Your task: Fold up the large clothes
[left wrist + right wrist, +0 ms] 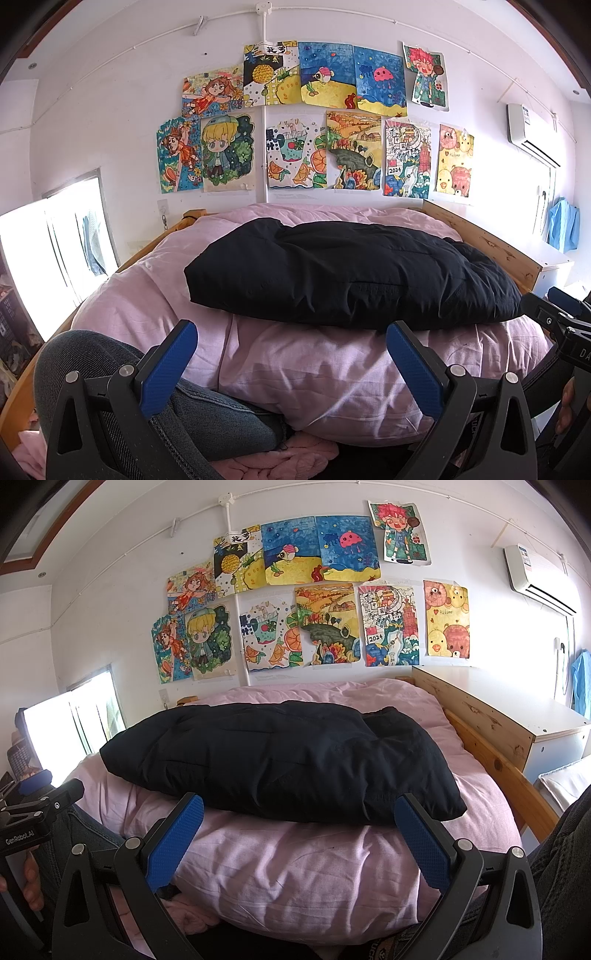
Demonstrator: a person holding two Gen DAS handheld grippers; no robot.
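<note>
A black padded jacket (343, 275) lies folded into a thick bundle on a pink quilt (295, 369) on the bed; it also shows in the right wrist view (280, 760). My left gripper (291, 365) is open and empty, held back from the jacket's near edge above the quilt. My right gripper (299, 838) is open and empty, just short of the jacket's near edge. The right gripper's body shows at the right edge of the left wrist view (565, 325); the left gripper's body shows at the left edge of the right wrist view (33, 812).
A wooden bed frame (491, 760) runs along the right, with a white cabinet (554, 720) behind it. The person's jeans-clad knee (110, 369) is at the lower left. A bright window (55, 251) is on the left. Children's drawings (314, 122) cover the wall.
</note>
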